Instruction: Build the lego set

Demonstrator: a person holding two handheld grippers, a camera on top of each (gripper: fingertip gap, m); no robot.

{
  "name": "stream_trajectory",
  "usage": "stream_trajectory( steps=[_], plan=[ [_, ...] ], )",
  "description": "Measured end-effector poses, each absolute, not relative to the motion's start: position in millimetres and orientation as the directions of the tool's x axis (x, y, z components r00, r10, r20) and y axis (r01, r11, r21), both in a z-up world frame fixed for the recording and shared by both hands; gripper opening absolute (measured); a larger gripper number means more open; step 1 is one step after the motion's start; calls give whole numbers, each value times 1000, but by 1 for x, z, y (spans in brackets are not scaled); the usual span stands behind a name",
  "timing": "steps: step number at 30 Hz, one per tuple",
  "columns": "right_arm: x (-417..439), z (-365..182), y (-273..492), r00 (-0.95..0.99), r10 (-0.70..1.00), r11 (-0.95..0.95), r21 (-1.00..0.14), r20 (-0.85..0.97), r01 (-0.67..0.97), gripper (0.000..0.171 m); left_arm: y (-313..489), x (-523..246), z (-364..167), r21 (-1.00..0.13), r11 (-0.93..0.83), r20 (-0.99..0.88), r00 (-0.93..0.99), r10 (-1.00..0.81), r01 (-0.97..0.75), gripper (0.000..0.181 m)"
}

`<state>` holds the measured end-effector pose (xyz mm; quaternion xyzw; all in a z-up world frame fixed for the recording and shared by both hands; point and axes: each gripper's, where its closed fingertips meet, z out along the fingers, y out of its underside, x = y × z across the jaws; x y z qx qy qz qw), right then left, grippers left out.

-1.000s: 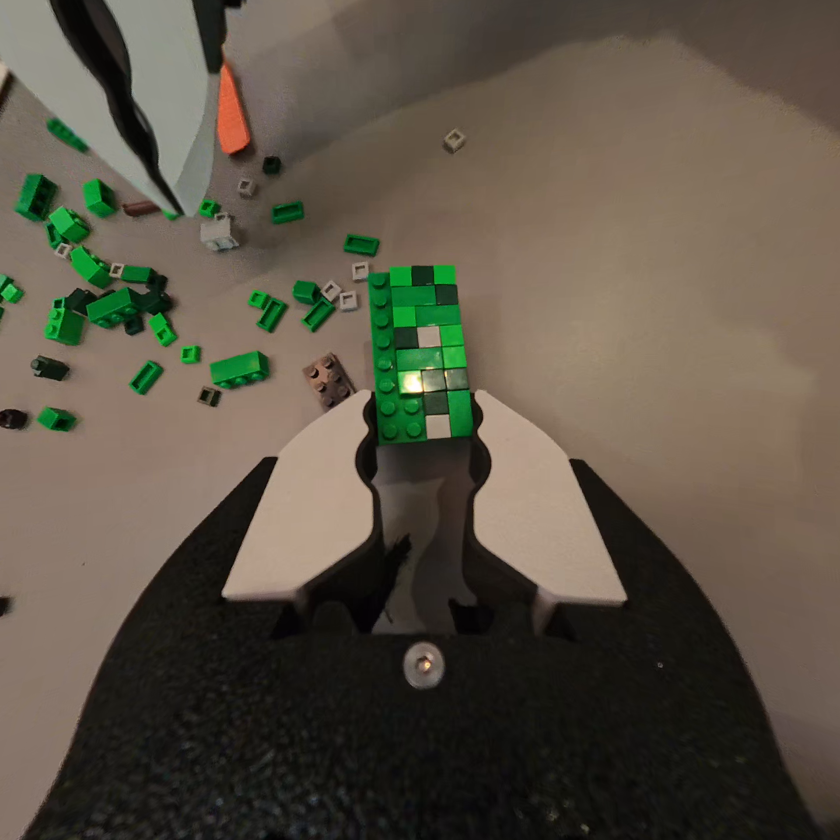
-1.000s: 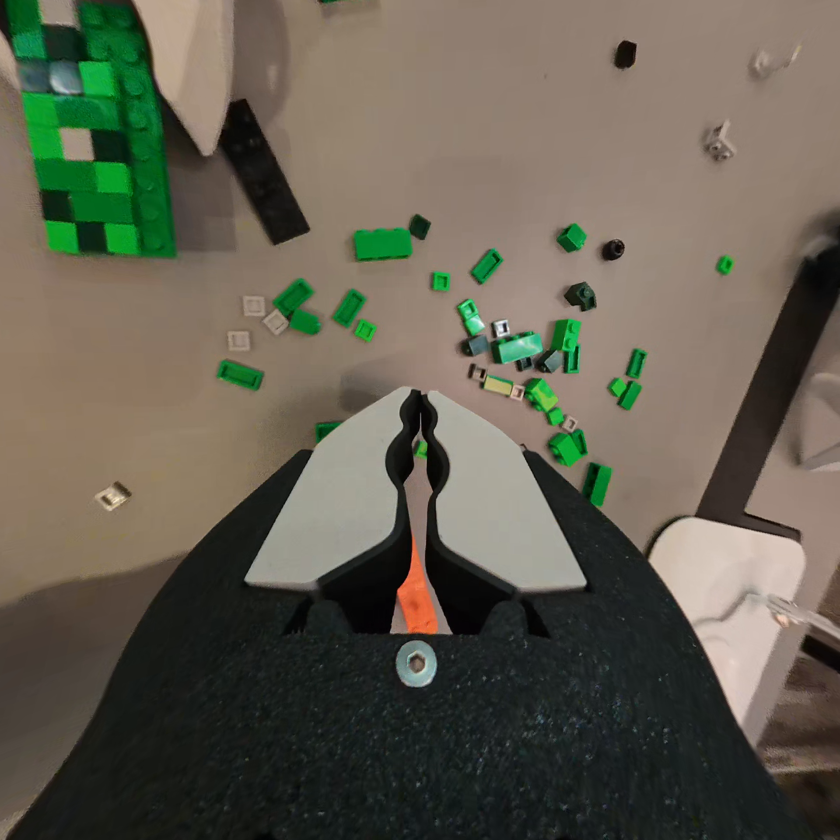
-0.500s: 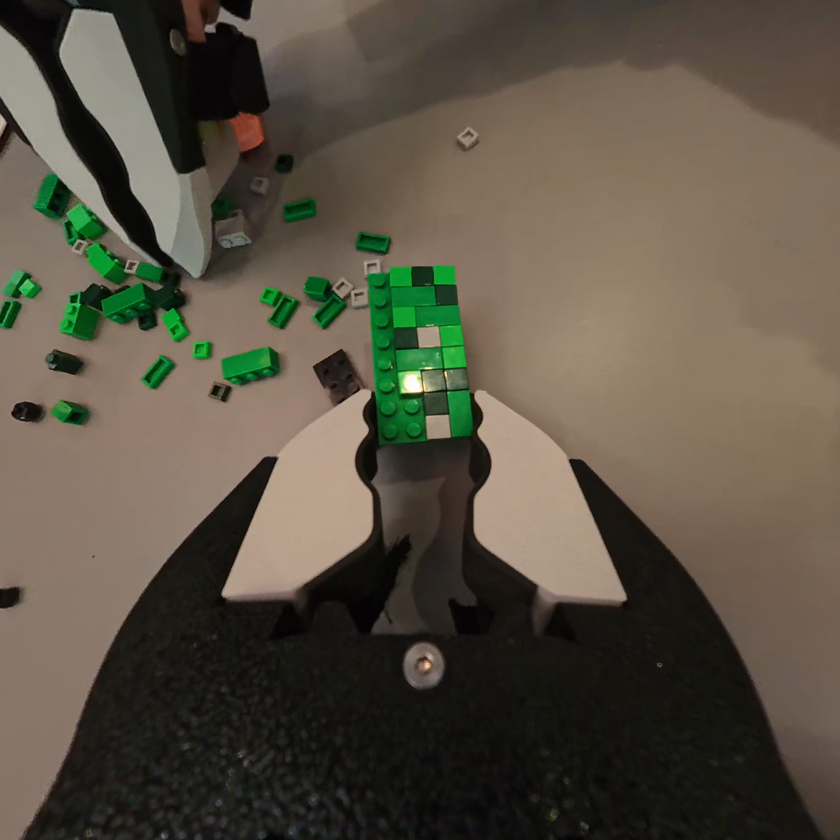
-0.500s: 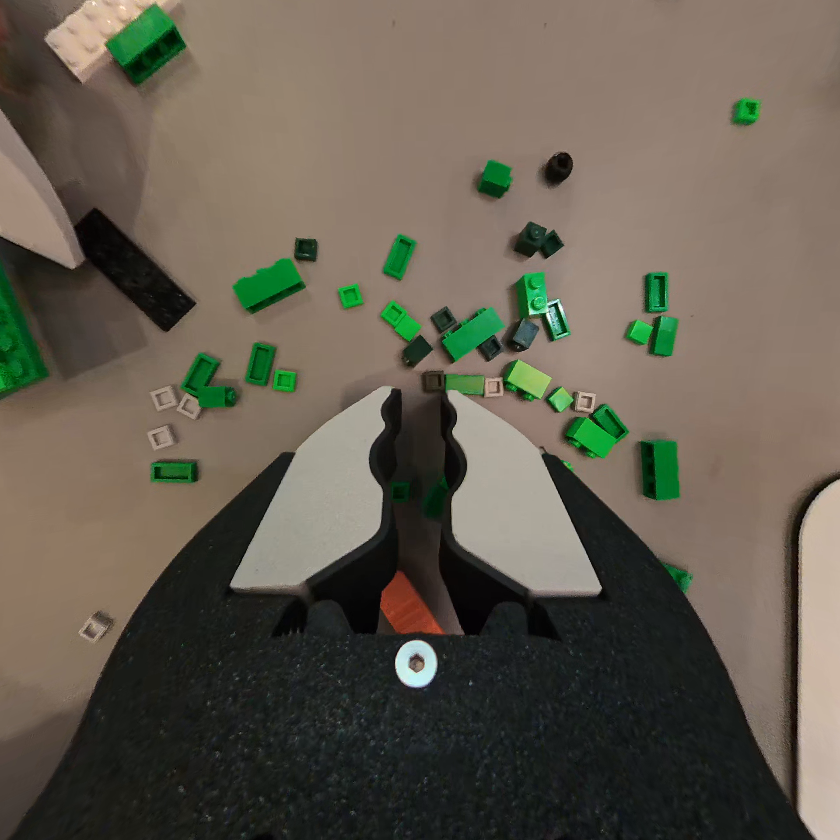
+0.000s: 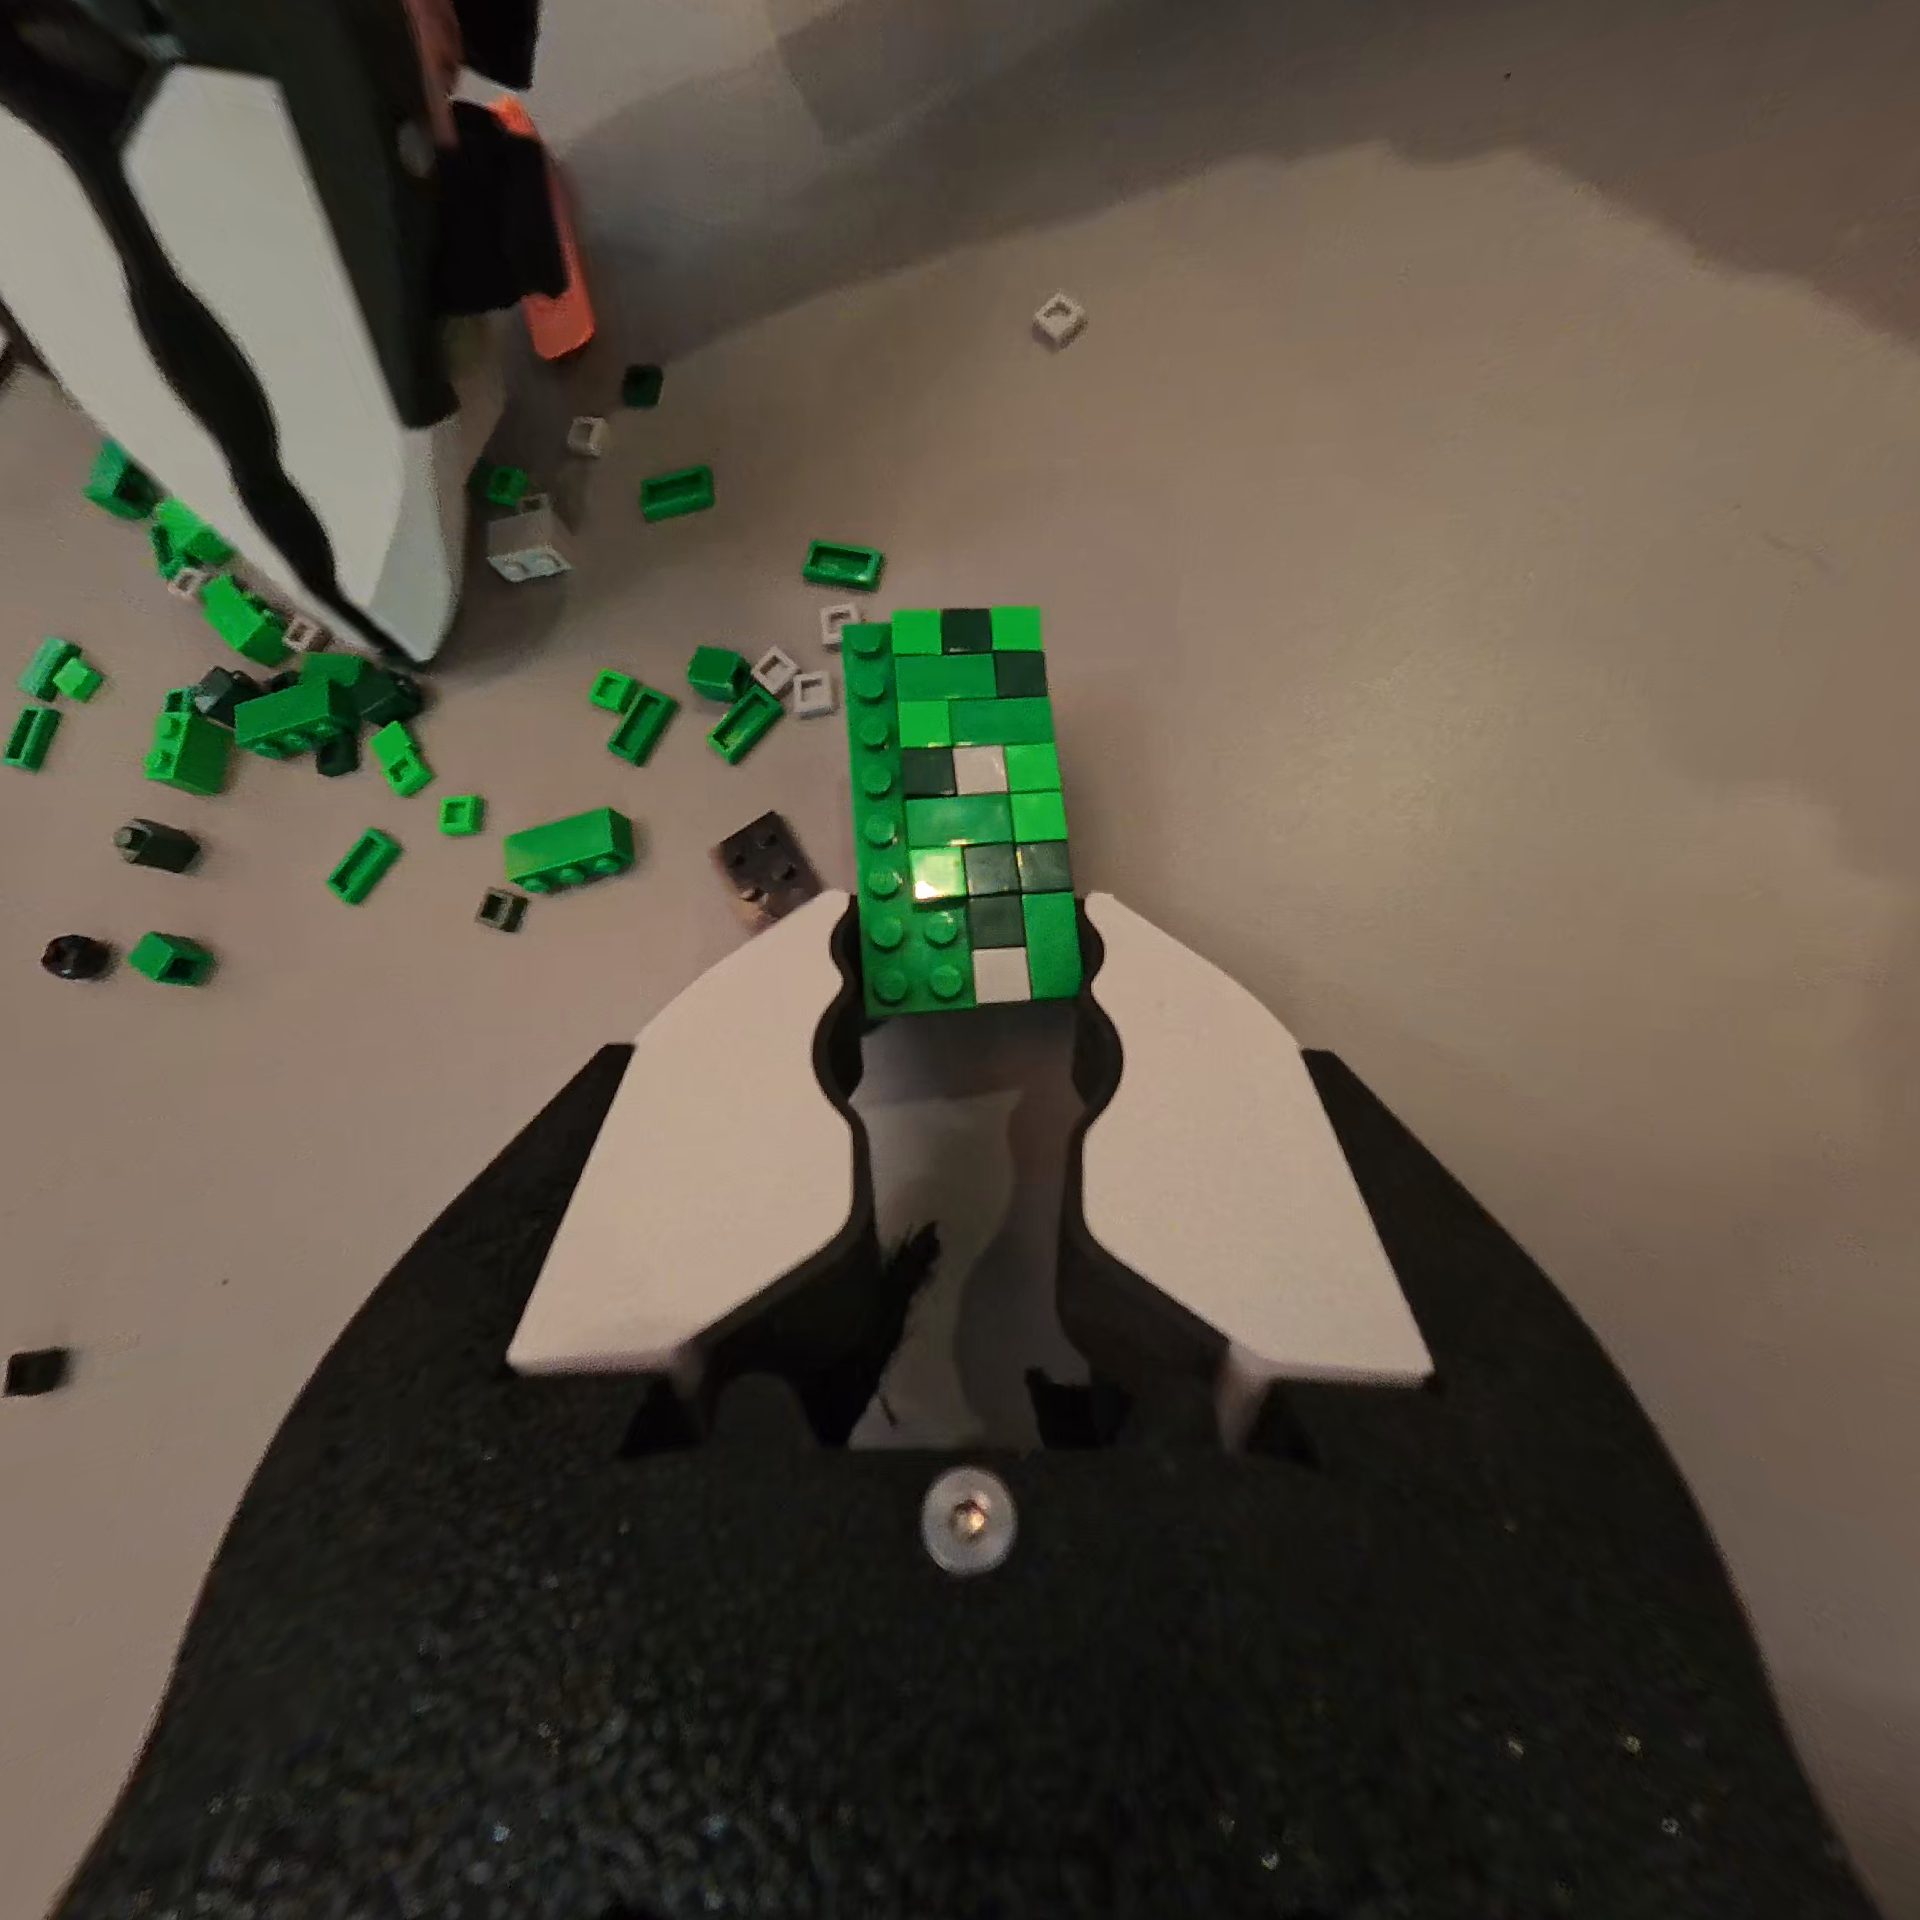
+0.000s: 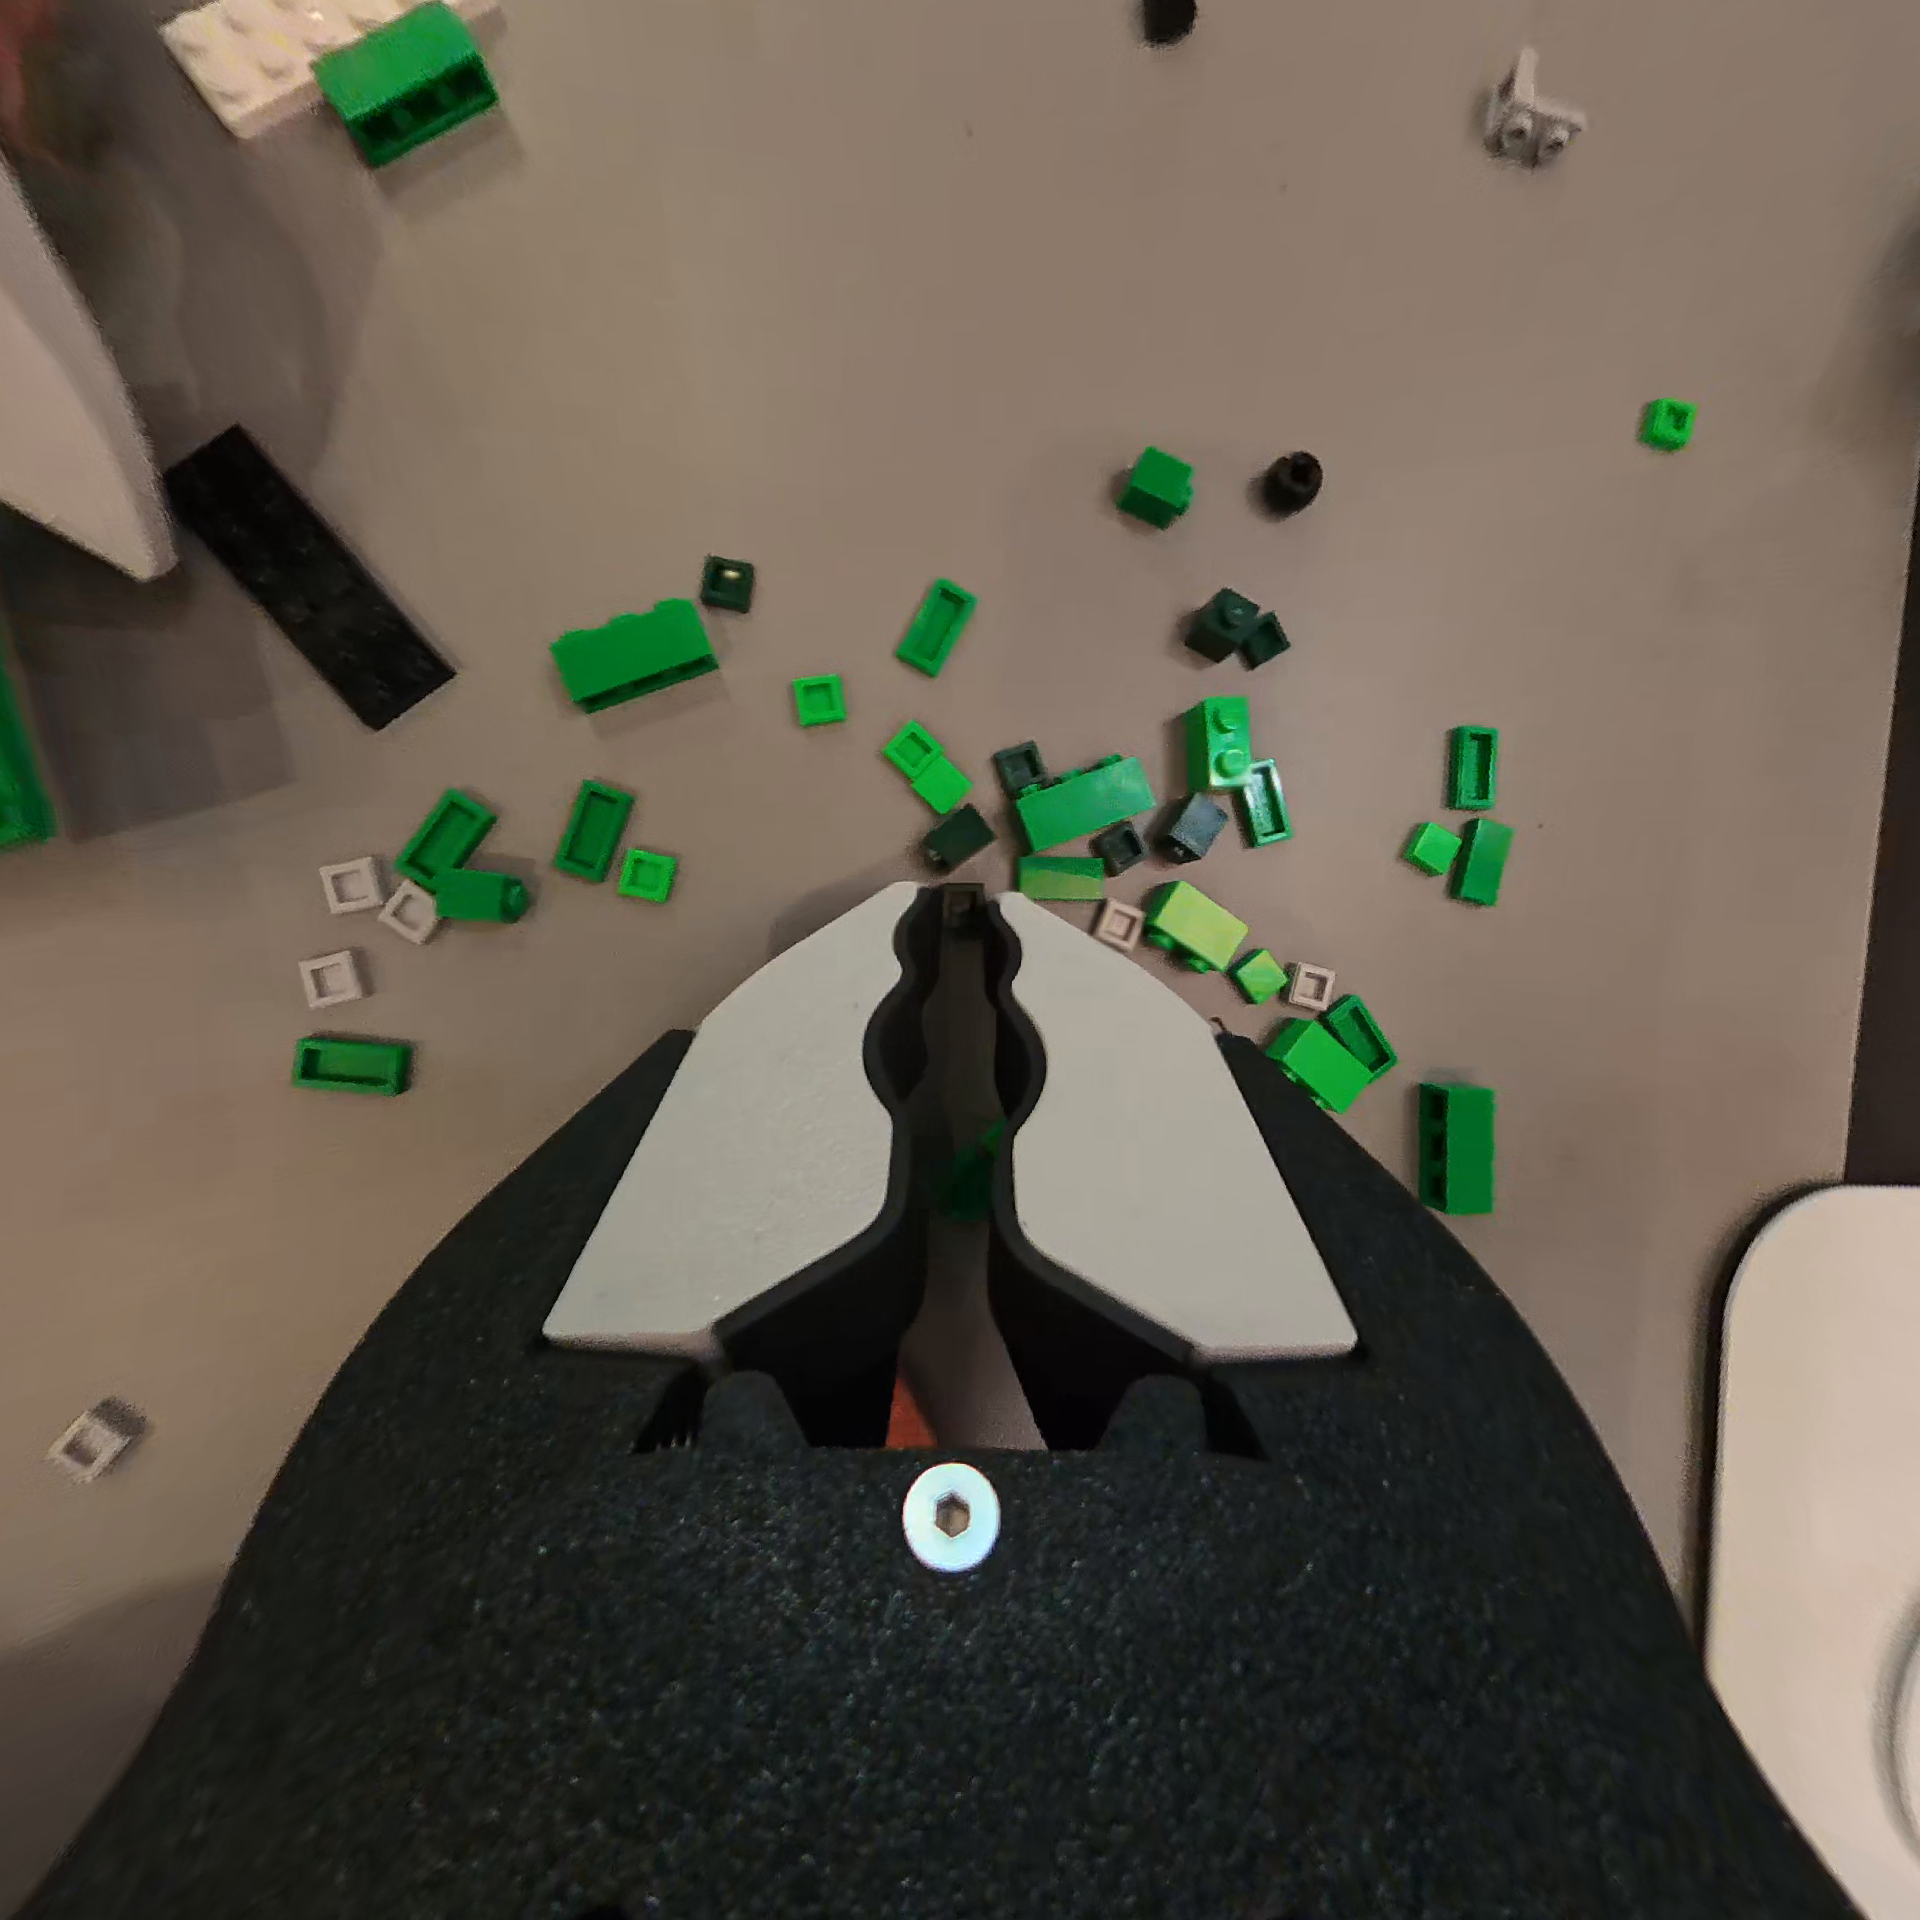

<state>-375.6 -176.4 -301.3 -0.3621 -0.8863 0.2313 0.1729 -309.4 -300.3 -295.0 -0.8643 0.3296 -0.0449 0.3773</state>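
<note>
My left gripper (image 5: 966, 940) is shut on the near end of a green mosaic plate assembly (image 5: 961, 790) and holds it just above the grey table. Its left stud column and two near rows are bare. My right gripper (image 6: 961, 902) is down in the pile of loose green bricks (image 6: 1081, 805). Its fingertips are closed on a small dark square tile (image 6: 961, 906). It also shows in the left wrist view (image 5: 343, 582), tips down at the pile at upper left.
A black long plate (image 6: 312, 577) lies left of the pile. A white plate with a green brick (image 6: 405, 83) sits at the far left. An orange tool (image 5: 556, 301) lies behind the right gripper. A white object (image 6: 1818, 1558) borders the right.
The right gripper opened, dropped towards the pile and closed its fingers on the small dark tile. The left gripper kept the green assembly still.
</note>
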Motion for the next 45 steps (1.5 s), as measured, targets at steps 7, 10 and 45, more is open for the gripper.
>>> stream_trajectory(
  steps=[7, 10, 45],
  plan=[
    [-307, -277, -207, -797, 594, 738, -471, 114, 483, 7, -297, -319, -283, -709, -487, -203, 810, -551, -509, 37],
    [-252, -277, -197, -812, 578, 802, -241, 84, 546, 7, -297, -317, -285, -698, -487, -215, 802, -557, -525, 37],
    [-202, -301, -183, -431, 896, 383, -685, 110, 620, 16, -308, -252, -296, -715, -386, -132, 655, -744, -583, 37]
  ],
)
